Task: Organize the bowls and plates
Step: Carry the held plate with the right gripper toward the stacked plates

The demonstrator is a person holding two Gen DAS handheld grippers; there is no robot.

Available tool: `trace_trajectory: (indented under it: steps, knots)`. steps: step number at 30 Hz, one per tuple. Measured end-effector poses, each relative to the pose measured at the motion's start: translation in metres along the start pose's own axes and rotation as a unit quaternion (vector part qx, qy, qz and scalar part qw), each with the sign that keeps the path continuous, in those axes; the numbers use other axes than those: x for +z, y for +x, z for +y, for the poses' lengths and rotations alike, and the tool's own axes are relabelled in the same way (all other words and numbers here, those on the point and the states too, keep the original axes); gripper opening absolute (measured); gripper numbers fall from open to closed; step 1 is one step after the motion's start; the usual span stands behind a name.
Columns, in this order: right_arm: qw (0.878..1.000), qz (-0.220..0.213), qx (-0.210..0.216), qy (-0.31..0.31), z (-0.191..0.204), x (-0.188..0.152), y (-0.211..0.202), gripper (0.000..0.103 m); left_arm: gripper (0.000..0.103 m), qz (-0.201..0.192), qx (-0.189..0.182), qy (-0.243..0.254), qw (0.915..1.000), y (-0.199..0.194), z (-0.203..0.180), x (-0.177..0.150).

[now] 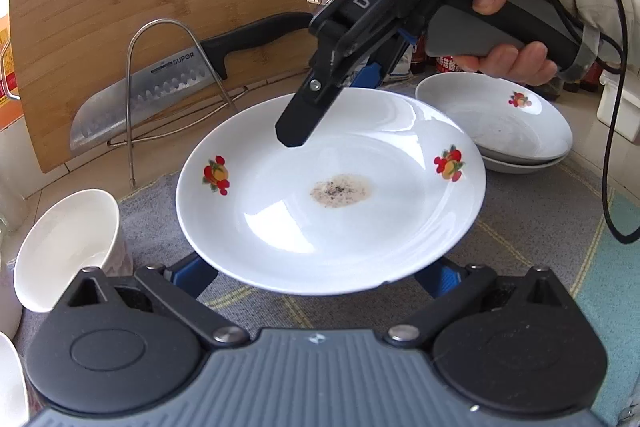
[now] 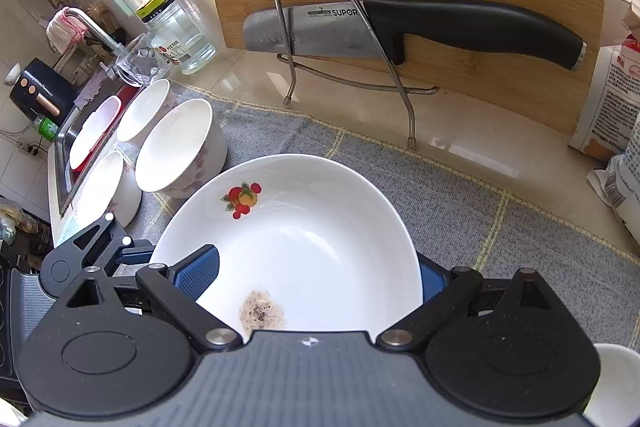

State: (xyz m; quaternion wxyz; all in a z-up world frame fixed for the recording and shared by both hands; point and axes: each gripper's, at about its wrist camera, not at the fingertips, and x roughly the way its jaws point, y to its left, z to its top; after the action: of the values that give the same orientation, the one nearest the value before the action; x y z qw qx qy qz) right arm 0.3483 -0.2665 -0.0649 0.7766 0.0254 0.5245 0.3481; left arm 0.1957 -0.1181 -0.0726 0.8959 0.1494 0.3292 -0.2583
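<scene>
While the soiled plate (image 1: 280,227) is carried between the two tools, the task stands at an early-to-middle stage.

**Tool state**
- Left gripper (image 1: 314,279): the jaws are spread wide and both fingers run beneath the near rim of the plate. Their tips are hidden, so it cannot be told whether they bear on its underside or merely lie under it.
- Right gripper (image 2: 312,279): the jaws stand near their widest. One finger (image 1: 298,123) lies over the far part of the plate and the other passes below the rim. No pad is seen pressing on the porcelain.

**Location of the work item**
- The plate, white with fruit decals, appears to be held clear of the grey mat (image 1: 520,227), roughly level, at the centre of the counter.
- A brown speckled residue (image 1: 340,189) remains in its well.

**Completed**
- Two matching deep plates form a stack (image 1: 496,131) just behind and to the right of the carried plate.

**Outstanding, as judged**
- Set the carried plate on that stack, or wherever it belongs.
- The white bowls (image 2: 180,143) at the left edge of the mat stand side by side, touching or nearly so, and are not nested. Grouping them is not yet done.
- Further white ware shows only at the picture edges and cannot be identified.
</scene>
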Motion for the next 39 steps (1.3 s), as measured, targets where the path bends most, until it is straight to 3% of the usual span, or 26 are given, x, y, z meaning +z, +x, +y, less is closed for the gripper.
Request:
trace_trajectory:
  steps: [18, 39]
  knots:
    - [1.0, -0.015, -0.001, 0.023, 0.018, -0.045, -0.04, 0.1, 0.102, 0.014, -0.019, 0.036, 0.9991, -0.038, -0.04, 0.003]
    - [0.993, -0.055, -0.049, 0.09, -0.004, -0.104, -0.1, 0.1, 0.102, 0.013, -0.104, 0.096, 0.9898, -0.03, -0.081, 0.026]
